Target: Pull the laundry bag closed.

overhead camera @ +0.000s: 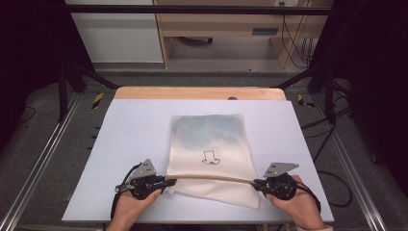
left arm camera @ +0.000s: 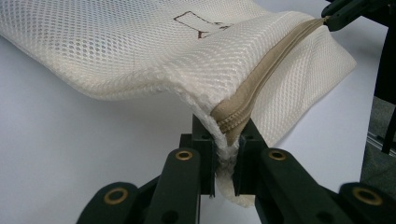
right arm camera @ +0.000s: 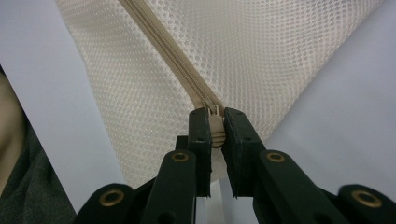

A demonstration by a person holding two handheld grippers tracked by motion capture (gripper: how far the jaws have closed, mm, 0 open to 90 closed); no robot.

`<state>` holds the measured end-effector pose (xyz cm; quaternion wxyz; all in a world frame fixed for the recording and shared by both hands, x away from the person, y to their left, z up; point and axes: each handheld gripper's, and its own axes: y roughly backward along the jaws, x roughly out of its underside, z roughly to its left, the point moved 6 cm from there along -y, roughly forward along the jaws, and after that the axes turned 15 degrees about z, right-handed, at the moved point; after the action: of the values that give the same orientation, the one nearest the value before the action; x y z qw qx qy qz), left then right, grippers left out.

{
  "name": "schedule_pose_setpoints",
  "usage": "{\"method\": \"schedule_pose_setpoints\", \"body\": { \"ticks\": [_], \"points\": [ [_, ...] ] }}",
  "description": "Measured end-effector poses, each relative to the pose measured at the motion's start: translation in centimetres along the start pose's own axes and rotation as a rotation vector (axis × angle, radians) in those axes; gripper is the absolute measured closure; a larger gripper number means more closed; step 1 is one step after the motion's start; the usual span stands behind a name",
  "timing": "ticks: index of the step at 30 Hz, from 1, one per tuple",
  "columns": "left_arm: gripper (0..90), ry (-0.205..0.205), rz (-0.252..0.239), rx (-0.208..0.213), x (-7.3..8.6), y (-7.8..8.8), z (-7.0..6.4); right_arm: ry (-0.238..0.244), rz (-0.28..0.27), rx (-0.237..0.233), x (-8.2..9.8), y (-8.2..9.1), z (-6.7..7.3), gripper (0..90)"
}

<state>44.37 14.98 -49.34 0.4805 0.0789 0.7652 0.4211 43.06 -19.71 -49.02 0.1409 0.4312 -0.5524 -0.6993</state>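
We see one mesh bag [overhead camera: 211, 154] on the tabletop [overhead camera: 134, 125], with one zipper [right arm camera: 173, 56]. Two grippers: left gripper [left arm camera: 227, 158] jaws clamp the zipper's end, right gripper [right arm camera: 215, 135] jaws pinch the one zipper pull [right arm camera: 215, 126]

Showing no readable words, brands or numbers anywhere. Bearing just one sign: a small dark line drawing [overhead camera: 210, 157] on the upper face of the cream mesh bag [overhead camera: 207, 132], seemingly a top hat above a curled moustache in the high view. Appearing again as a partial brown outline [left arm camera: 198, 23] in the left gripper view, cut off by the fold of the mesh.
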Motion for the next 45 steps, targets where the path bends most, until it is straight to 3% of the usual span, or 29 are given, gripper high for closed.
{"method": "schedule_pose_setpoints", "body": {
  "ticks": [14,21,23,26,31,34,38,41,45],
  "points": [
    [81.8,0.003,0.007,0.001,0.0,0.2,0.3,-0.009,0.018,-0.006,0.5,-0.4,0.0,82.0],
    [80.4,0.001,0.033,-0.009,0.2,0.4,0.5,-0.001,0.026,-0.010,0.3,-0.7,0.4,81.8],
    [74.7,0.018,0.038,-0.019,0.3,0.5,0.7,0.002,0.030,-0.019,0.3,-0.8,0.6,80.3],
    [53.3,0.070,0.037,-0.024,0.6,0.7,1.2,-0.020,0.010,-0.015,0.2,-1.0,0.4,62.4],
    [33.9,0.101,0.017,-0.098,1.0,2.0,2.1,-0.033,-0.075,0.014,-0.8,-0.5,0.3,37.0],
    [23.3,0.104,-0.014,-0.175,1.1,3.0,2.9,-0.073,-0.141,0.094,-1.5,-0.1,-0.5,21.9],
    [14.6,0.099,-0.042,-0.279,0.8,4.1,4.3,-0.154,-0.232,0.186,-2.2,0.8,-2.2,13.2],
    [11.1,0.094,-0.061,-0.322,0.6,4.5,5.5,-0.201,-0.290,0.233,-2.6,1.6,-3.6,9.6],
    [8.2,0.110,-0.093,-0.359,0.5,5.2,7.1,-0.258,-0.314,0.290,-1.9,2.2,-5.5,6.4]
  ]
}}
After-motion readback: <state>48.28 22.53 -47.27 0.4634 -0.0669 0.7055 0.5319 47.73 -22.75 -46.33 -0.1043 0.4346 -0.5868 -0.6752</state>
